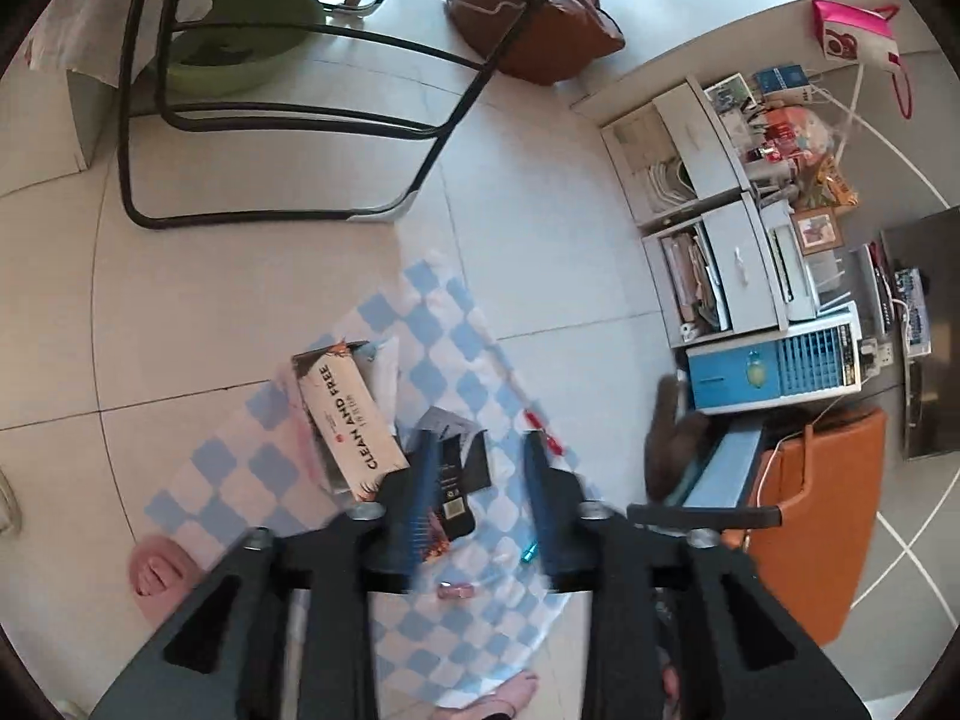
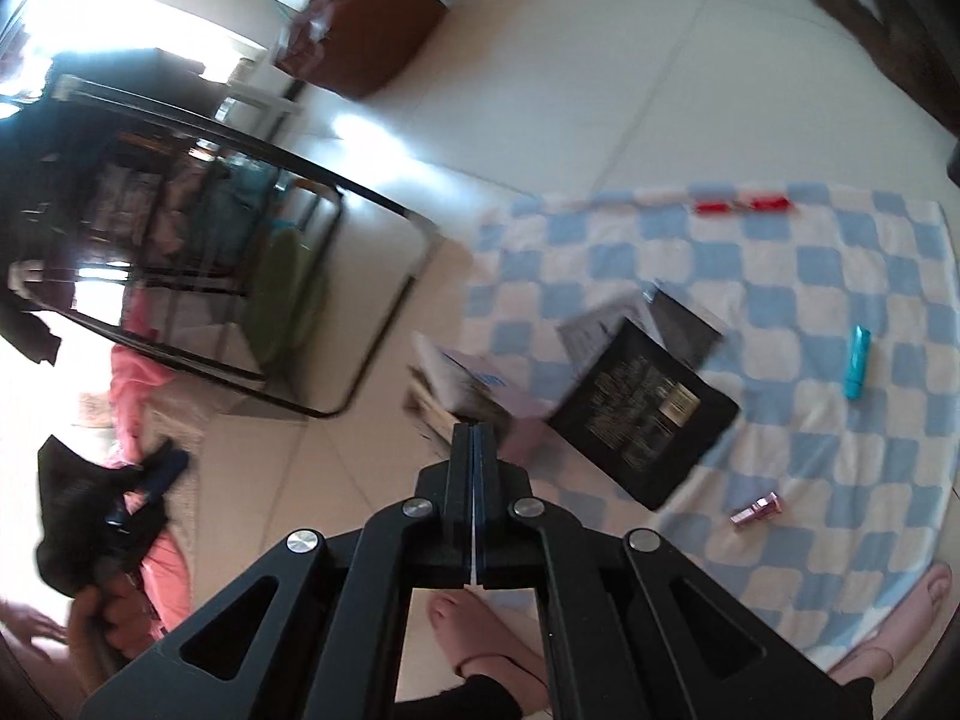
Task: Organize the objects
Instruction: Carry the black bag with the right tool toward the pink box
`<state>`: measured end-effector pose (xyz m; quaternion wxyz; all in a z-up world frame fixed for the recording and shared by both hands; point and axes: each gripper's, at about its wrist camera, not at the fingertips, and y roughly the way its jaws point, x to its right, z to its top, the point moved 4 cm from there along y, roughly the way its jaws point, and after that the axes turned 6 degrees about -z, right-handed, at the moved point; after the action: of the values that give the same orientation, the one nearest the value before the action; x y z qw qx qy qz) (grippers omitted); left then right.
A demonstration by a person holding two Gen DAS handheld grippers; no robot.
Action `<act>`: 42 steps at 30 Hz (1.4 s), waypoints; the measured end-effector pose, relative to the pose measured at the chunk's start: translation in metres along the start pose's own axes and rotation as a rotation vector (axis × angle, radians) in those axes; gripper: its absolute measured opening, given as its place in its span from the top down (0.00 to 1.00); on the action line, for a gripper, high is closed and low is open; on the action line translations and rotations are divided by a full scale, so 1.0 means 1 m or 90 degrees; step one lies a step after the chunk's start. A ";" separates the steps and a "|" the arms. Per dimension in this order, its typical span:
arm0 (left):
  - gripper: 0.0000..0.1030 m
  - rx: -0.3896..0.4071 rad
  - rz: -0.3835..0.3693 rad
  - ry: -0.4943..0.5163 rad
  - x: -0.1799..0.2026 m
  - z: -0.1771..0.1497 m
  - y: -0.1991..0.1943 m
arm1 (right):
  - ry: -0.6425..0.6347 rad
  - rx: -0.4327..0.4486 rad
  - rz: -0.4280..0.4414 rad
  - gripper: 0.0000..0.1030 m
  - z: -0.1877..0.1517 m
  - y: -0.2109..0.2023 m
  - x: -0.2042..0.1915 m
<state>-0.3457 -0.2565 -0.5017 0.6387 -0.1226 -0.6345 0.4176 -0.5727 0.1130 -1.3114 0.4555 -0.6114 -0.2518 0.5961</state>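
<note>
Black flat printed packet (image 1: 454, 495): centre my half-open, empty left gripper (image 1: 480, 468) before closing.
Right gripper (image 2: 474, 438): shut, empty.

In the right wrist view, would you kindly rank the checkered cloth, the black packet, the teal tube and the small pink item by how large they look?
1. Checkered cloth, by far the largest.
2. Black packet.
3. Teal tube.
4. Small pink item, slightly smaller than the tube; blur leaves that last pair unsure.
</note>
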 end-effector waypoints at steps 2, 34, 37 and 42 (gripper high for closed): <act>0.60 -0.013 -0.003 0.005 0.007 -0.005 0.006 | 0.057 -0.047 0.035 0.91 -0.002 0.029 0.025; 0.60 -0.184 0.039 -0.029 0.037 -0.010 0.154 | -0.119 -0.363 0.193 0.21 0.023 0.243 0.189; 0.60 -0.192 0.032 -0.022 0.039 -0.013 0.164 | -0.086 -0.403 0.247 0.21 0.007 0.247 0.187; 0.60 -0.193 0.026 -0.040 0.033 -0.016 0.167 | -0.053 -0.400 0.330 0.21 -0.005 0.247 0.168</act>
<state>-0.3989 -0.1242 -0.5958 0.5840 -0.2173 -0.7072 0.3339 -0.5991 0.1416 -1.6071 0.0704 -0.7391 -0.2775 0.6097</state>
